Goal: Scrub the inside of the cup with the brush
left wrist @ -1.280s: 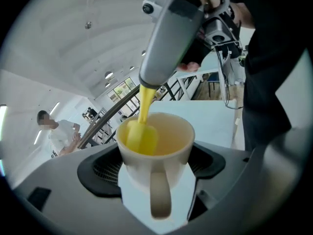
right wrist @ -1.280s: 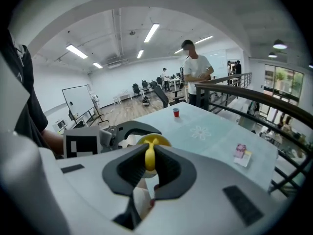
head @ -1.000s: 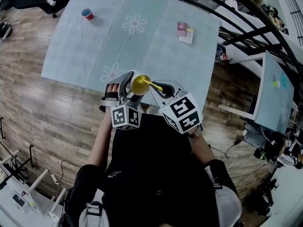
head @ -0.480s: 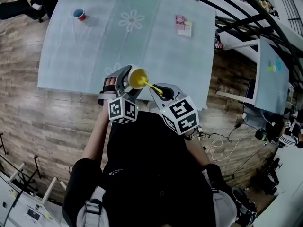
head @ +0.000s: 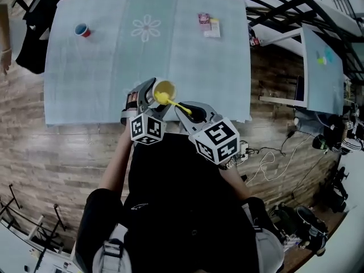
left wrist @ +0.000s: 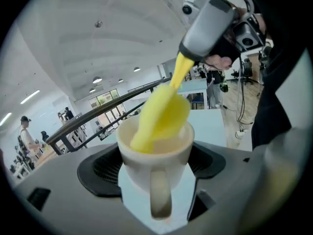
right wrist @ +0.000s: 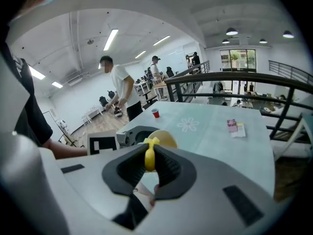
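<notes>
My left gripper [head: 152, 98] clamps the cup [left wrist: 155, 155] upright between its jaws to steady it, so my right gripper [head: 187, 111] (pinched shut on the brush [left wrist: 164, 114] handle) can angle the head down inside.

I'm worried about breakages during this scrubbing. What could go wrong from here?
The white ceramic mug is clamped only by its sides in the left gripper, so hard brushing might lever it loose. It is held near the pale blue table's front edge, so it could fall to the wooden floor. The right gripper pinches the yellow brush by its thin handle, which may twist or slip.
</notes>
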{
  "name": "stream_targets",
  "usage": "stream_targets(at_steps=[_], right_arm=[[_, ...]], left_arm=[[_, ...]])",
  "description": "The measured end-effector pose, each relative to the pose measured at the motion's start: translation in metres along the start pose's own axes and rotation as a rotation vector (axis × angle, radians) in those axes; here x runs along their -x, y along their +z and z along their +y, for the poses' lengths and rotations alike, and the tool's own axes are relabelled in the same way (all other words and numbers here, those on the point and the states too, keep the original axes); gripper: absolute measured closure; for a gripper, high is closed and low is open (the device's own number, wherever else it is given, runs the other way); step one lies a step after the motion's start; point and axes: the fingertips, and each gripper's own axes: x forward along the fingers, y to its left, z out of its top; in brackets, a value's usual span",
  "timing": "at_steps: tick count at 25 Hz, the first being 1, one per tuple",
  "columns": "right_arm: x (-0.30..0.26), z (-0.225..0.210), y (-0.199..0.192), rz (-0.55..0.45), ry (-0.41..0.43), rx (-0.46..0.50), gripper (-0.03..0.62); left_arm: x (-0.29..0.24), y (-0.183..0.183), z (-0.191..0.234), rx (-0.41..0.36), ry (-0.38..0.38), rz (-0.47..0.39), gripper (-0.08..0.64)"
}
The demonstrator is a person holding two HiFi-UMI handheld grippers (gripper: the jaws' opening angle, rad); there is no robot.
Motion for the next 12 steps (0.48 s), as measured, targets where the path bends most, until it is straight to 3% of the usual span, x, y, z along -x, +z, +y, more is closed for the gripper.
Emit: stream_targets(at_steps=[6,8,12], right_arm=[[0.016,-0.028,0.020,-0.158,-0.122,-0.118,0.552],[0.022,-0.038,0.021,-0.205,-0.175,-0.139,0.552],[0.032,-0.050,0.026,-0.268,-0.231,-0.180,0.552]], left_arm=[[-0.038,-0.050,0.016,0.345,0.046,-0.033,0.158],[-0.056,-0.070,0.020,0.406,0.058,-0.013,0.158],[-0.086,-0.088,0.030,0.447,0.065,-0.003,0.158]])
